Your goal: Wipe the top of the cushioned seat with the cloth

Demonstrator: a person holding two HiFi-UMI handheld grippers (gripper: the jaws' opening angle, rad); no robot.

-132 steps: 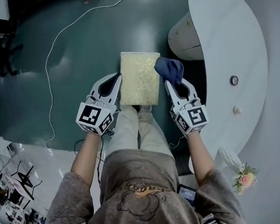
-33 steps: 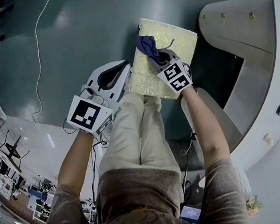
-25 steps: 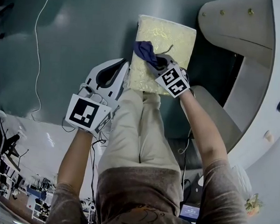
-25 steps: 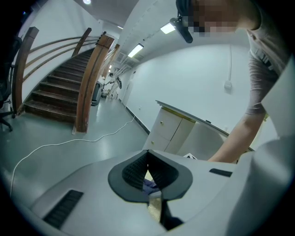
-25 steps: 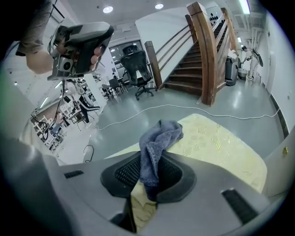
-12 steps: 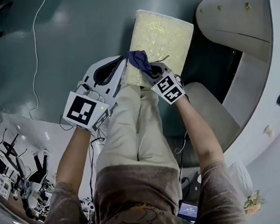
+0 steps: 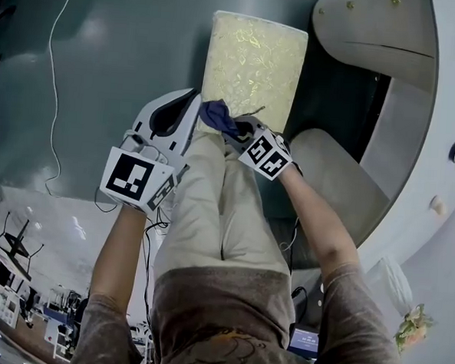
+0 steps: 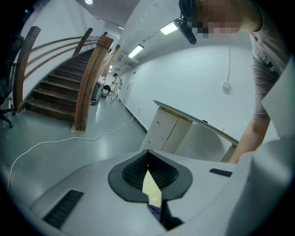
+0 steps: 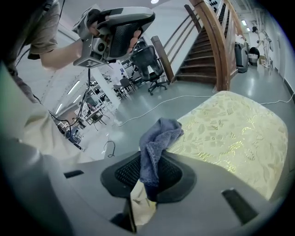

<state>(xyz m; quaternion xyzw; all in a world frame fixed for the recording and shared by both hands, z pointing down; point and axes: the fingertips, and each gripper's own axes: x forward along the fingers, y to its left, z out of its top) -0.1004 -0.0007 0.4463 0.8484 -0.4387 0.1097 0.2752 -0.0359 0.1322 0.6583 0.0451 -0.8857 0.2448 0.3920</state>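
A white cable snakes over the glossy teal floor, right past the foot of the wooden staircase. Curved white counter sweeping round on the right, pink flowers low beside it. Black office chair further off.

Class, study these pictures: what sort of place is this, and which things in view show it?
Probably the open hall of an office building: a wooden staircase, wheeled office chairs, and a curved white counter standing on a polished floor.
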